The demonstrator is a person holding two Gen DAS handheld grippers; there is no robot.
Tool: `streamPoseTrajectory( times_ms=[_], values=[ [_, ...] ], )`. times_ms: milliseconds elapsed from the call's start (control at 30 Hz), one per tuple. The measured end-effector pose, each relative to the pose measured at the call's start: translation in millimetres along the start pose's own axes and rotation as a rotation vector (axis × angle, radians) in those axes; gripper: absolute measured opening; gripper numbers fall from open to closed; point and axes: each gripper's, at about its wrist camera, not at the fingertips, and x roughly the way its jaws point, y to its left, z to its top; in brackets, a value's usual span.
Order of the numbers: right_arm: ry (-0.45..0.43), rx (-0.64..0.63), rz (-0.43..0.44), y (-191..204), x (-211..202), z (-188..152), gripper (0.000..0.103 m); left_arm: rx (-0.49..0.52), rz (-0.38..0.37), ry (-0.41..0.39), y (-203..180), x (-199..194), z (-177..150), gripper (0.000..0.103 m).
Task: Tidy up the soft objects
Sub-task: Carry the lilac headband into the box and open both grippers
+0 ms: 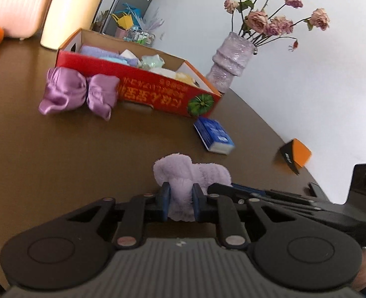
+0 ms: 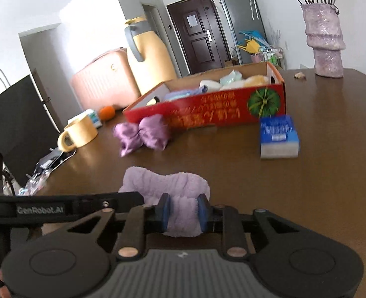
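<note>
Jaws of both grippers pinch the lilac fluffy towel [image 1: 183,188] between them.

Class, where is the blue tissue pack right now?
The tissue pack lies on the table just in front of the red box's pumpkin end, right of the satin bow.

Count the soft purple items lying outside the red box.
2. The fluffy lilac towel is pinched by both the left gripper and right gripper; the satin purple bundle rests against the red box front.
</note>
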Motion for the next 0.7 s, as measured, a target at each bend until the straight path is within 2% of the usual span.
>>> streamPoseTrajectory(
  times_ms=[200,300,400,500,600,700],
  values=[
    [-0.043,0.017,0.005,8.1,-19.6,-2.7,0.023,0.018,0.001,-0.030,-10.4,-17.4,-0.9,0.018],
    [-0.083,0.008,0.007,8.6,-22.4,13.2,0.023,0.055,-0.012,-0.061,-14.7,-18.9,16.3,0.018],
    [-0.150,-0.042,-0.010,5.5,-14.9,57.1,0.023,0.080,-0.063,-0.118,-17.0,-10.3,62.2,0.018],
    [-0.169,-0.043,-0.005,-9.6,11.6,121.4,0.023,0.063,-0.056,-0.131,-10.8,17.8,121.5,0.018],
    [-0.107,-0.023,-0.025,-29.2,57.0,173.8,0.023,0.040,-0.028,-0.085,1.5,63.7,172.9,0.018],
    [-0.001,0.024,-0.043,-51.1,109.2,206.5,0.023,0.000,0.054,-0.010,16.2,114.4,202.5,0.020]
  ],
)
